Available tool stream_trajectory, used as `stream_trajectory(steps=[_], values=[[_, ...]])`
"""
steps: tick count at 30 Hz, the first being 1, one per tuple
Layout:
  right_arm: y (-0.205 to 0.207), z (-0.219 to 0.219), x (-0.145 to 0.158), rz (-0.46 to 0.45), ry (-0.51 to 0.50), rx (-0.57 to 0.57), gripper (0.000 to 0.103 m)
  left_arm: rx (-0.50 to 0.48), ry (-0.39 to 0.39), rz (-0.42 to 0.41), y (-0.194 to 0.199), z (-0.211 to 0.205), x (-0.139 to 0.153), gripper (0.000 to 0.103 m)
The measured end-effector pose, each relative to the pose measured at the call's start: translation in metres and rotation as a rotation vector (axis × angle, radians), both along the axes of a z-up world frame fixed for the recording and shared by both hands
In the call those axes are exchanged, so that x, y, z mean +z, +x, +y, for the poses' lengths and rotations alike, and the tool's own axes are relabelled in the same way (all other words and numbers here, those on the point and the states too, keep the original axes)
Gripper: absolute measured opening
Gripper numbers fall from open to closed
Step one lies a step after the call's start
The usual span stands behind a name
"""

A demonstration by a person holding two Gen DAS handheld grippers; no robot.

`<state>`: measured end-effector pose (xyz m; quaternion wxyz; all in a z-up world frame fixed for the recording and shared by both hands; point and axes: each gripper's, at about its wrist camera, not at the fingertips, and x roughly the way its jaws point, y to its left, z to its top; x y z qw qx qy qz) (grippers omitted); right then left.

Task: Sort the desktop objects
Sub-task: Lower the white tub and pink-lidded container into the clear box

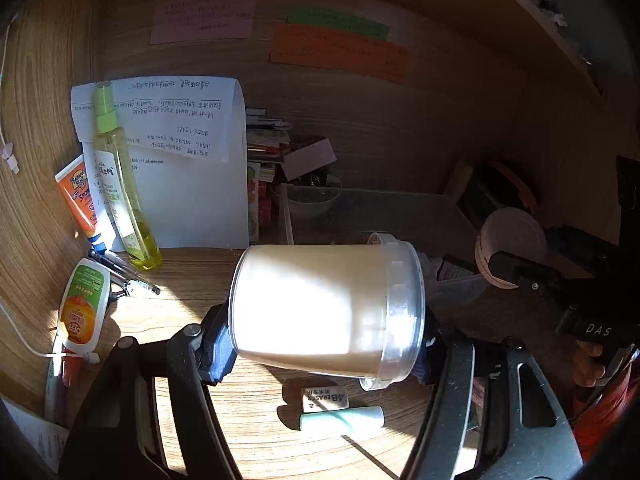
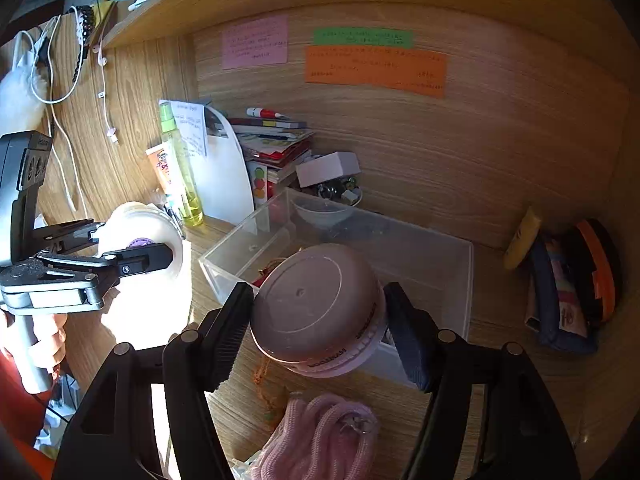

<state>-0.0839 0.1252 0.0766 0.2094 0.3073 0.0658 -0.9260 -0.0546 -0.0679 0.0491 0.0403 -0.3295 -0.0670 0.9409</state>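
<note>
White tub [image 1: 326, 306] clamped in my left claw [image 1: 326, 350], pink jar [image 2: 318, 312] in my right claw [image 2: 320, 330]; clear box [image 2: 440, 264], centre frame, nearly empty; eraser [image 1: 324, 398] and bottles unsorted on bench [image 1: 192, 276].

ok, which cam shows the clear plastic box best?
Right wrist: the clear box shows its open top, front corner and three walls behind the pink jar. Left wrist catches only its back walls above the white tub.

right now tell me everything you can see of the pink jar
The pink jar is round, squat, matte plastic, with a flat face marked by a raised ring and centre dimple, and dark lettering round its ribbed rim. The right gripper clamps it on its side, tilted, above the desk in front of the clear box.
</note>
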Motion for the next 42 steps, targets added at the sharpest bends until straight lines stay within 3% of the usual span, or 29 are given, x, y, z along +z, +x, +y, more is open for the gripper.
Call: stream_trajectory(steps=[10, 24, 42], values=[[-0.033, 0.02, -0.003, -0.017, -0.013, -0.046, 0.063, -0.041, 0.0, 0.002, -0.039, 0.018, 0.004, 0.066], [-0.073, 0.027, -0.033, -0.083, -0.017, -0.071, 0.063, -0.079, 0.021, -0.095, -0.092, 0.039, -0.029, 0.066], [-0.073, 0.013, -0.05, -0.114, 0.054, -0.003, 0.063, -0.086, 0.001, -0.152, -0.106, 0.047, -0.057, 0.066]])
